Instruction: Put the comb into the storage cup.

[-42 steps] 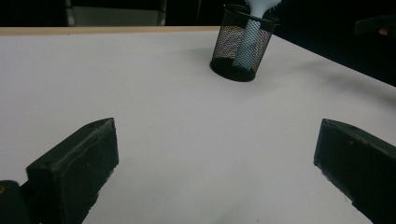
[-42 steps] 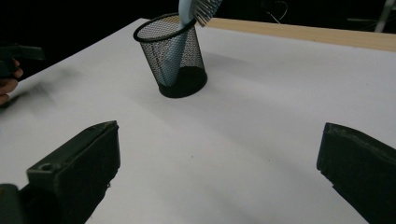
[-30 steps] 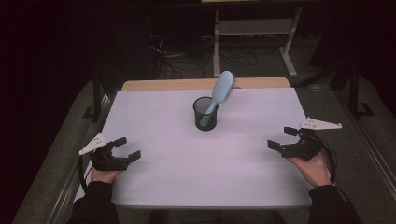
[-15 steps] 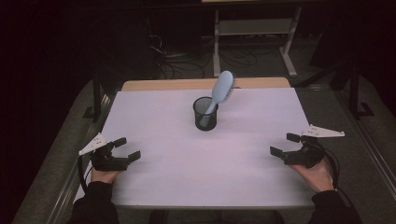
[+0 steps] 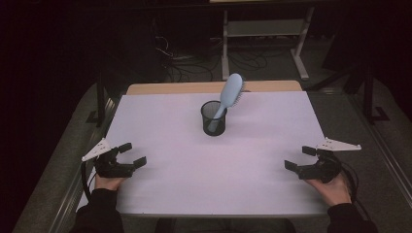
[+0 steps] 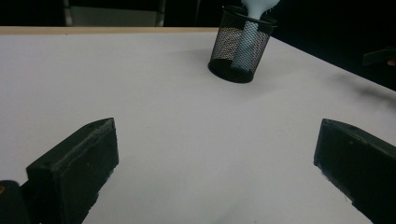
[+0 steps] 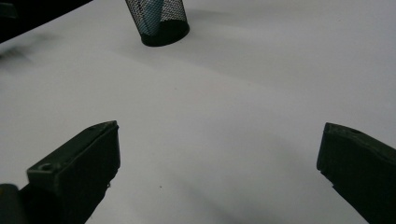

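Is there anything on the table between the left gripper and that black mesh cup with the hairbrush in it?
No. In the high view, bare white tabletop separates the left gripper from the mesh cup holding the hairbrush.

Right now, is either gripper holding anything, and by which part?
Nothing held. Left gripper and right gripper are both open; hairbrush stands handle-down in the mesh cup.

Lab — floor cables (image 5: pixel 194 60), metal rack (image 5: pixel 265 29).
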`<state>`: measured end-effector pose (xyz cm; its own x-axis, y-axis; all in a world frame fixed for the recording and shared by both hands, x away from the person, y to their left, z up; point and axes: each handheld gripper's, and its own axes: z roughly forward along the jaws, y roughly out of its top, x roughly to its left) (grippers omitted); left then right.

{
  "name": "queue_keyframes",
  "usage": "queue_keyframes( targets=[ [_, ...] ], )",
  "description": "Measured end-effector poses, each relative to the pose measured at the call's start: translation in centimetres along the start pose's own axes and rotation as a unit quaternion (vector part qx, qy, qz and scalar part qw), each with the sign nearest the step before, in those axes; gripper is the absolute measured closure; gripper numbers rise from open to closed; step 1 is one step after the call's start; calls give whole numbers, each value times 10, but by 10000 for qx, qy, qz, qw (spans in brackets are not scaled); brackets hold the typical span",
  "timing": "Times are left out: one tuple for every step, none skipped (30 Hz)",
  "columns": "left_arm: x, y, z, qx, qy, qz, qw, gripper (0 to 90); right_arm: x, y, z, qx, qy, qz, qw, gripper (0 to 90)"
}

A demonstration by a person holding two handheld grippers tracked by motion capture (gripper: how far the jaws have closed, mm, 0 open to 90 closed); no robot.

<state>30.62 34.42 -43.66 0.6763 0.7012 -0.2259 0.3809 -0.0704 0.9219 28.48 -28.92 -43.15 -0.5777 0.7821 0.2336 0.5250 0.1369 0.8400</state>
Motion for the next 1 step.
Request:
queue_keyframes(
  targets=[
    [0, 0, 0, -1, -4, 5, 10000, 0, 0, 0, -2, -44, 13, 16, 10000, 0]
  ],
)
